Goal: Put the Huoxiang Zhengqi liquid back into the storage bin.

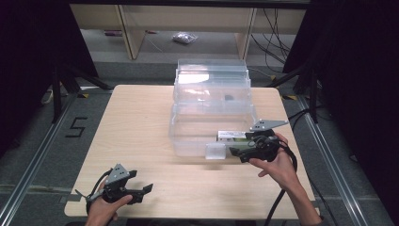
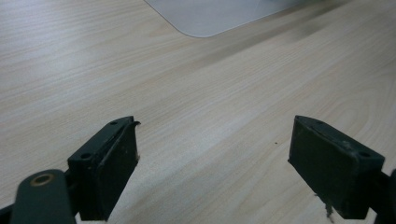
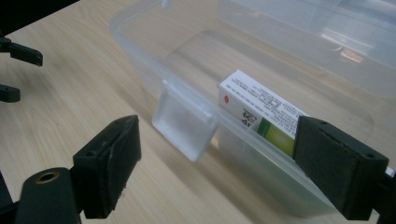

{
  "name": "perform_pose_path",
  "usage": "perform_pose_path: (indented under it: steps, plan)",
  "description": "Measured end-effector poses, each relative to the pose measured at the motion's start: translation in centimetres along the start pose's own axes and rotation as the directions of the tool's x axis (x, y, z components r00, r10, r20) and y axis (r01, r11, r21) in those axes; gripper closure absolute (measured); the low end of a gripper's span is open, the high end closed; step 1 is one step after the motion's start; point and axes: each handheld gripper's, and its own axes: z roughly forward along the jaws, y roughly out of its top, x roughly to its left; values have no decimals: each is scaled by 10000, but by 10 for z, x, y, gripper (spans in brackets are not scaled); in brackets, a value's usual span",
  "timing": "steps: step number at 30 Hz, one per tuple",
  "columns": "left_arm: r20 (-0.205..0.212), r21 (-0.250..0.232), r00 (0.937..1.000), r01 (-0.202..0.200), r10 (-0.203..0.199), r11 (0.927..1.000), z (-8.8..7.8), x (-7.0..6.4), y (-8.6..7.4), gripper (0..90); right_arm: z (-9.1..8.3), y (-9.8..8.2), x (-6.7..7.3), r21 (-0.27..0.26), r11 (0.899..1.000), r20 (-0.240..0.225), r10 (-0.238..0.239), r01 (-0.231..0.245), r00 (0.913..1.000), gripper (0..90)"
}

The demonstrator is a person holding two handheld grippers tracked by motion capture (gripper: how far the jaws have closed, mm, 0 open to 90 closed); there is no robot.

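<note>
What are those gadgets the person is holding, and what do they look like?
Two hand-held grippers. Each, left gripper and right gripper, is a black body with two blocky black jaws, screw holes showing on them, a grey three-cornered plate on top and a black cable trailing back. The forearms are bare, no sleeves in view.

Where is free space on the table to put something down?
Bare wood lies left of the clear box, and along the near edge between the left gripper and right gripper. It is crowded at the box's front latch, near the small carton.
</note>
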Motion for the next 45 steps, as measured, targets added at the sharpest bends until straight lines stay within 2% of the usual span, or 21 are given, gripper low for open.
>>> perform_pose_path:
  steps: [3, 5, 9, 10, 11, 13, 21, 22, 23, 24, 28, 29, 33, 34, 35, 37, 38, 42, 43, 44, 45]
  plan:
    - [-55, 35, 10000, -28, 28, 10000, -1, 0, 0, 149, 0, -4, 1, 65, 10000, -25, 17, -17, 10000, 164]
    - [-55, -10, 10000, 48, -48, 10000, 0, 0, 0, 149, 0, -7, 0, -95, 9996, 59, -249, 250, 9997, 164]
    - [-67, 80, 10000, -26, 26, 10000, 0, 0, 0, 149, 0, -12, 3, -16, 9999, -41, 150, -150, 9999, 163]
    - [9, 62, 10000, -48, 48, 10000, 1, 0, 0, 149, 2, -15, 1, -168, 9994, -105, -299, 297, 9995, 163]
    - [5, 50, 10000, -21, 21, 10000, 1, 0, 0, 149, 2, -17, 6, -93, 9997, -121, 233, -234, 9997, 163]
    - [-6, 64, 10000, -38, 38, 10000, 1, 0, 0, 149, 2, -18, 5, -49, 10000, -173, -40, 40, 9998, 163]
    - [-74, 51, 10000, 3, -2, 10000, 1, -1, 0, 149, 0, -29, 7, -312, 9992, -153, 262, -267, 9995, 161]
    - [-73, 18, 10000, 2, -2, 10000, 1, -1, 0, 149, 1, -30, 4, -357, 9994, -102, -11, 8, 9999, 161]
    - [-86, 67, 9999, -60, 61, 10000, 0, 0, 0, 149, 1, -32, 6, -240, 9994, -175, 260, -264, 9995, 161]
    - [-53, 68, 10000, -49, 49, 10000, 1, 0, 0, 149, 2, -33, 5, -278, 9995, -97, 117, -119, 9999, 161]
    - [-45, 68, 10000, -59, 60, 10000, 1, 0, 0, 149, 4, -39, 6, -243, 9983, -314, 518, -526, 9982, 161]
    - [-99, 95, 9999, -73, 74, 9999, 0, 0, 0, 149, 4, -40, 4, -339, 9991, -310, 236, -246, 9992, 161]
    - [-38, 75, 10000, -60, 61, 10000, 1, 0, 0, 149, 4, -44, 5, -360, 9988, -331, 332, -344, 9989, 161]
    - [-93, 104, 9999, -61, 62, 9999, 0, -1, 0, 149, 4, -45, 8, -182, 9971, -383, 731, -738, 9966, 161]
    - [-81, 101, 9999, -78, 78, 9999, 0, -1, 0, 149, 6, -46, 5, -325, 9984, -470, 457, -472, 9979, 161]
    - [-63, 74, 10000, -61, 61, 10000, 1, 0, 0, 149, 7, -48, 7, -294, 9978, -454, 584, -598, 9973, 161]
    - [-79, 77, 9999, -77, 77, 9999, 1, 0, 0, 149, 7, -48, 5, -326, 9989, -290, 317, -327, 9991, 161]
    - [-53, 56, 9999, -103, 103, 9999, 0, -1, 0, 149, 10, -51, 8, -328, 9975, -521, 611, -629, 9968, 161]
    - [-25, 43, 9999, -97, 97, 9999, 0, -1, 0, 149, 10, -51, 6, -400, 9986, -381, 317, -332, 9988, 161]
    - [-24, 15, 10000, -57, 57, 10000, 0, -1, 0, 149, 10, -52, 8, -385, 9973, -415, 602, -618, 9973, 161]
    - [-20, -7, 10000, -39, 39, 10000, 0, -1, 0, 149, 11, -53, 8, -326, 9979, -405, 543, -556, 9977, 161]
